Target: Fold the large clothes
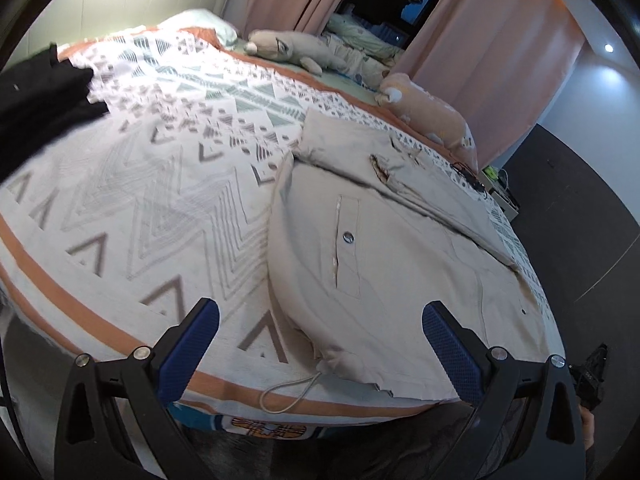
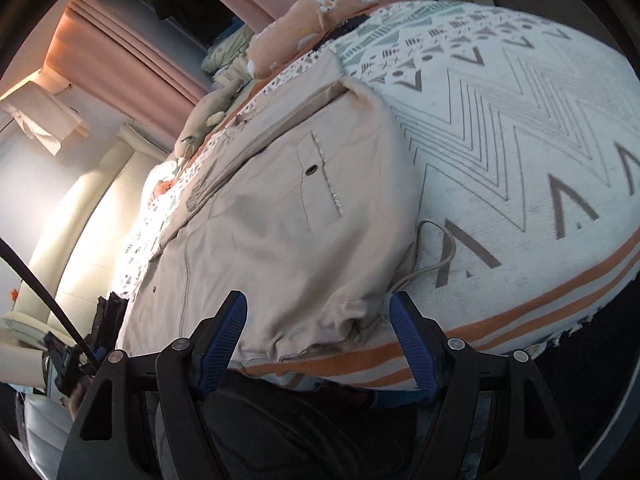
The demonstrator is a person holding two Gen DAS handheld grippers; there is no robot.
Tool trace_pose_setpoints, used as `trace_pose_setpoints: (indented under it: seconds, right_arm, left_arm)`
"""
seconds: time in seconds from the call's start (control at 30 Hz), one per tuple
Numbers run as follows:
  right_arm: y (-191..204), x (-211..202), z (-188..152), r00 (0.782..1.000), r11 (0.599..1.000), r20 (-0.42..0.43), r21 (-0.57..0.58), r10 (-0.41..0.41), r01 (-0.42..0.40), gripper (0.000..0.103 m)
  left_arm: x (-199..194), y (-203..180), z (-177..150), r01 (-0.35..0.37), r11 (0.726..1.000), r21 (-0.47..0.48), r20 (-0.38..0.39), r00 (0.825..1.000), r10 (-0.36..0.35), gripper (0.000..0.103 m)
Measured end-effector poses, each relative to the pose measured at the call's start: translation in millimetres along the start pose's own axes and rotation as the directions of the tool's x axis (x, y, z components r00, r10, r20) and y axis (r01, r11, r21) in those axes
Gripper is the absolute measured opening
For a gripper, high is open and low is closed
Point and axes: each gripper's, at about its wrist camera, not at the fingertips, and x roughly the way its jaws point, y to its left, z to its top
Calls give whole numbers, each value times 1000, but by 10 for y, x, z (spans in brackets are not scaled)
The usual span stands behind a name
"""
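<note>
A patterned bedspread (image 1: pixel 160 184) with orange stripes covers the bed. On its near edge lies 1 beige jacket (image 1: pixel 400 264), partly folded, with 1 snap button (image 1: pixel 348 237) on its pocket and 1 drawcord loop (image 1: pixel 288 392) trailing from the hem. 2 plush toys (image 1: pixel 288 50) rest along the far side, and dark clothes (image 1: pixel 36 96) lie at 1 corner. No writing is readable. The left gripper (image 1: pixel 320 344) and right gripper (image 2: pixel 318 334) both hang spread wide over the hem, grasping nothing.
</note>
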Motion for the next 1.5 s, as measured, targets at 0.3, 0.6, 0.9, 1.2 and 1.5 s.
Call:
trace_pose_setpoints:
  seconds: [0.3, 0.6, 0.9, 1.2, 1.5]
  right_arm:
    - [-363, 160, 221, 996, 981, -60, 182, 73, -61, 72]
    - [-602, 353, 315, 981, 958, -90, 248, 172, -145, 72]
    - [-405, 602, 561, 993, 986, -105, 161, 59, -41, 72]
    - [-270, 962, 696, 984, 975, -53, 153, 171, -161, 72]
    - [-495, 1180, 630, 974, 972, -100, 145, 201, -186, 72]
  left_arm:
    - [442, 159, -33, 33, 996, -82, -117, 992, -42, 85]
    - [600, 332, -74, 40, 989, -144, -179, 982, -66, 85]
    - [756, 388, 102, 63, 978, -198, -201, 974, -103, 85]
    - [900, 197, 137, 214, 951, -225, -241, 933, -267, 85]
    - [932, 186, 15, 261, 933, -248, -252, 912, -323, 81]
